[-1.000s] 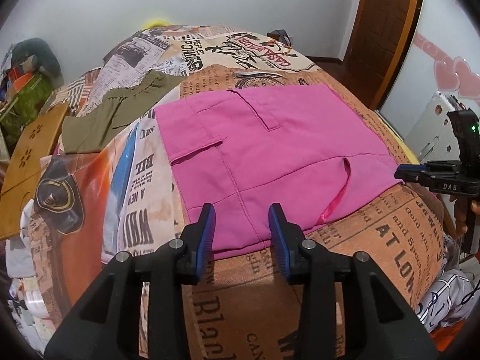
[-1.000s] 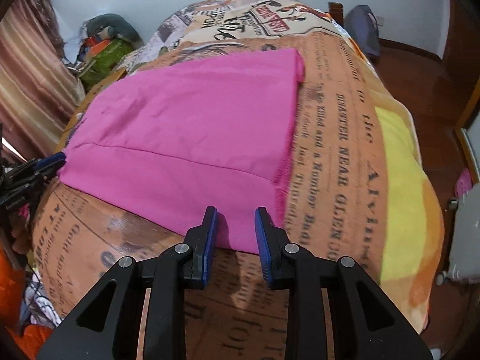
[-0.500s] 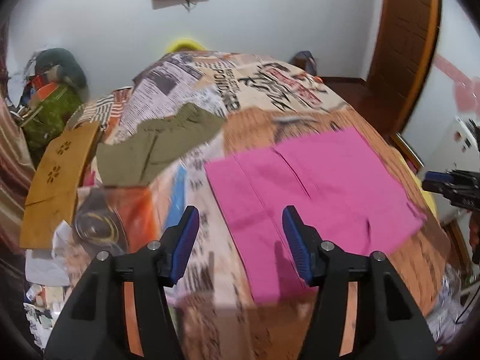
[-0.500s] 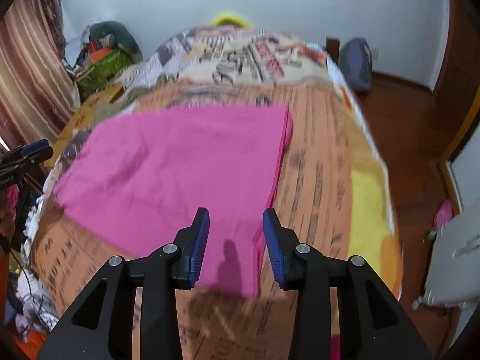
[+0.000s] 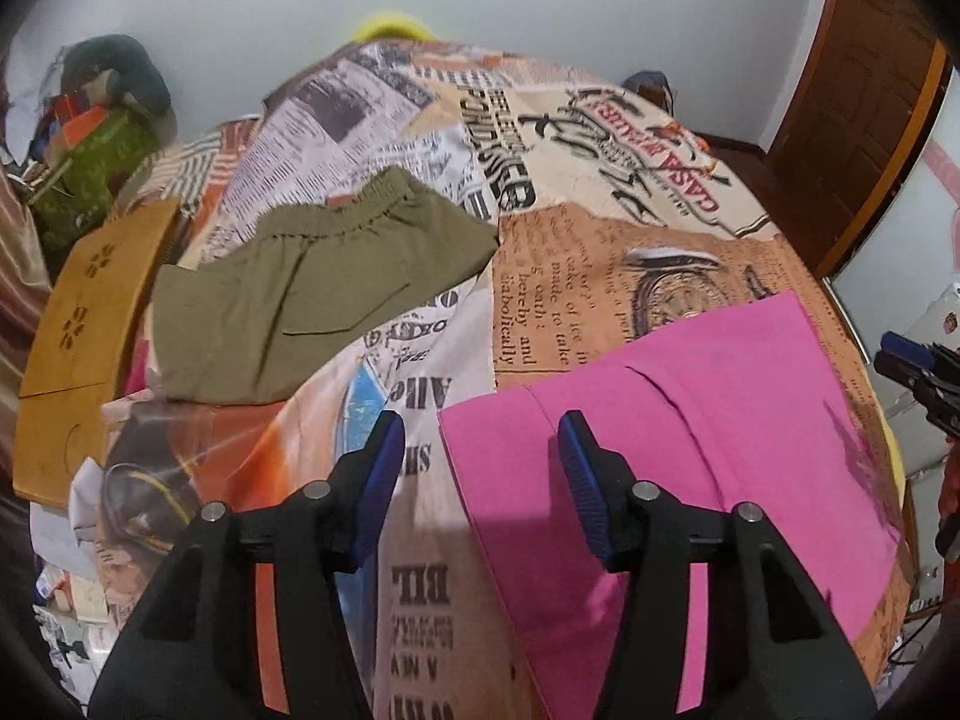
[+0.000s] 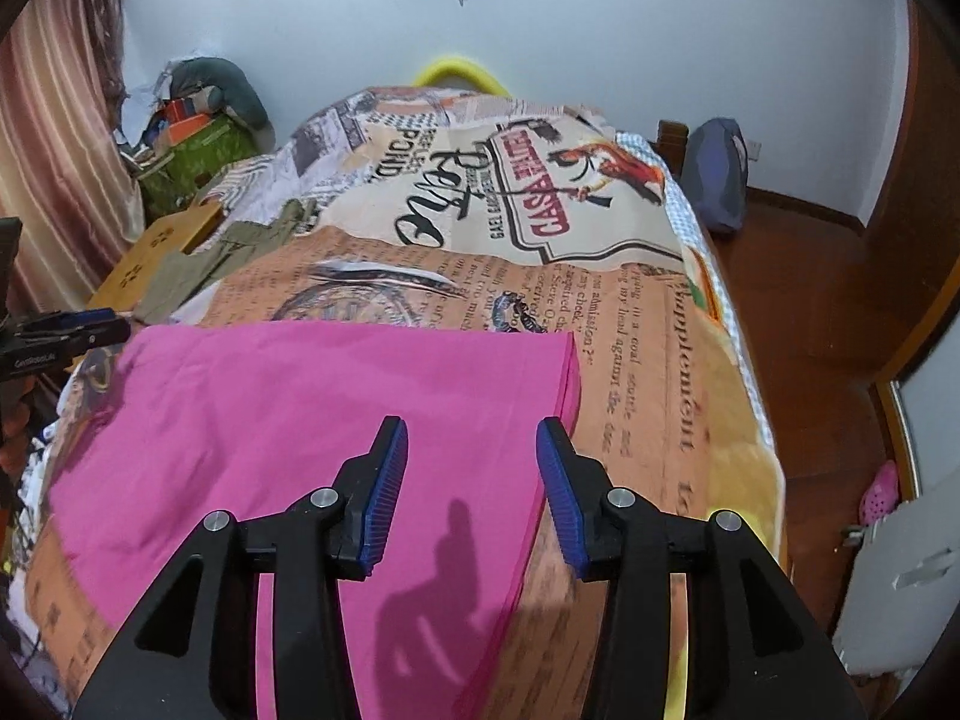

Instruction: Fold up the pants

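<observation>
Pink pants (image 5: pixel 690 432) lie folded flat on the bed with the newspaper-print cover (image 5: pixel 600 138); they also show in the right wrist view (image 6: pixel 312 420). My left gripper (image 5: pixel 480 480) is open and empty, raised above the pants' left edge. My right gripper (image 6: pixel 471 492) is open and empty, raised above the pants' right edge. Each gripper shows at the side of the other's view: the right one (image 5: pixel 918 372), the left one (image 6: pixel 66 330).
Olive-green shorts (image 5: pixel 312 288) lie folded at the bed's back left. A wooden board (image 5: pixel 84 330) leans at the bed's left side. Cluttered bags (image 6: pixel 192 138) stand in the far corner. A wooden door (image 5: pixel 858 96) and wood floor (image 6: pixel 798 300) are to the right.
Both grippers have lifted up and back from the pants' near edge and opened wider. The pants lie released on the bed.
</observation>
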The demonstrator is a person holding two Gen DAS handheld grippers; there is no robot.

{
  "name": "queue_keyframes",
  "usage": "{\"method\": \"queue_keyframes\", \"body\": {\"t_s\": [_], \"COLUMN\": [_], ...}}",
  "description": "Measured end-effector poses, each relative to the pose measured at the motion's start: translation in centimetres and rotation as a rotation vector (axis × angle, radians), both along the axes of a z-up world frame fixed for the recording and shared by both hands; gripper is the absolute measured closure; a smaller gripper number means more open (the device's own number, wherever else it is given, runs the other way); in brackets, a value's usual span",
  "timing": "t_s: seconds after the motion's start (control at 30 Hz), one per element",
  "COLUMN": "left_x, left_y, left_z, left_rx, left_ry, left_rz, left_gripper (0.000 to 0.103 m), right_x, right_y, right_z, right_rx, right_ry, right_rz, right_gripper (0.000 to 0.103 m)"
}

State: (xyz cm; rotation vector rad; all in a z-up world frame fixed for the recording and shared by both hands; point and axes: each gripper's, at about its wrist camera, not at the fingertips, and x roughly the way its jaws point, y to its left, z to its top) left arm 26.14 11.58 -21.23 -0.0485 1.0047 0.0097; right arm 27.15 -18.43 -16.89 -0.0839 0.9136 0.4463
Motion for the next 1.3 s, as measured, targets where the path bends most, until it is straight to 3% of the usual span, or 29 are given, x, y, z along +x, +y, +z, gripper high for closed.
{"method": "queue_keyframes", "body": {"t_s": [0.2, 0.33, 0.47, 0.5, 0.57, 0.6, 0.63, 0.7, 0.83, 0.97, 1.1, 1.17, 1.23, 1.3], "left_x": [1.5, 1.1, 0.7, 0.6, 0.5, 0.4, 0.4, 0.3, -0.2, -0.8, -0.8, -0.7, -0.7, -0.6], "left_y": [0.6, 1.0, 1.0, 0.8, 0.1, -0.2, -0.6, -1.4, -1.6, -0.4, -1.0, -1.3, -1.4, -1.6], "left_z": [-3.0, -3.7, -3.6, -3.5, -3.3, -3.2, -3.0, -2.8, -2.5, -2.8, -2.9, -2.3, -1.2, 0.1], "left_rx": [-0.048, -0.106, -0.157, -0.145, -0.138, -0.141, -0.124, -0.070, 0.014, -0.008, 0.049, 0.078, 0.099, 0.097], "left_ry": [0.060, 0.051, 0.049, 0.047, 0.040, 0.041, 0.039, 0.028, 0.017, 0.028, 0.045, 0.045, 0.026, -0.004], "left_rz": [0.002, 0.020, 0.041, 0.046, 0.027, 0.020, 0.018, 0.013, 0.022, 0.027, 0.020, 0.014, 0.010, 0.003], "left_gripper": [0.050, 0.051, 0.062, 0.063, 0.077, 0.088, 0.093, 0.100, 0.101, 0.100, 0.097, 0.097, 0.096, 0.095], "right_x": [3.9, 6.4, 7.9, 8.0, 7.9, 7.8, 7.7, 7.6, 7.7, 8.2, 8.4, 8.5, 8.3, 7.4], "right_y": [0.4, 0.2, 0.4, 0.6, 1.0, 1.2, 1.5, 1.8, 1.8, 1.7, 2.6, 2.5, 2.5, 2.6], "right_z": [-2.7, -4.6, -6.1, -6.4, -6.5, -6.5, -6.5, -6.6, -6.5, -6.7, -6.6, -5.9, -4.9, -3.3], "right_rx": [-0.023, -0.023, -0.016, -0.020, -0.036, -0.052, -0.064, -0.076, -0.109, -0.113, -0.159, -0.158, -0.158, -0.123], "right_ry": [0.039, 0.069, 0.110, 0.116, 0.088, 0.081, 0.076, 0.067, 0.032, 0.037, 0.045, 0.066, 0.067, 0.024], "right_rz": [-0.010, -0.034, -0.022, -0.013, -0.004, 0.004, 0.012, 0.020, 0.022, 0.008, 0.013, -0.003, -0.015, 0.001], "right_gripper": [0.062, 0.062, 0.062, 0.062, 0.072, 0.082, 0.089, 0.094, 0.099, 0.099, 0.098, 0.092, 0.074, 0.071]}}
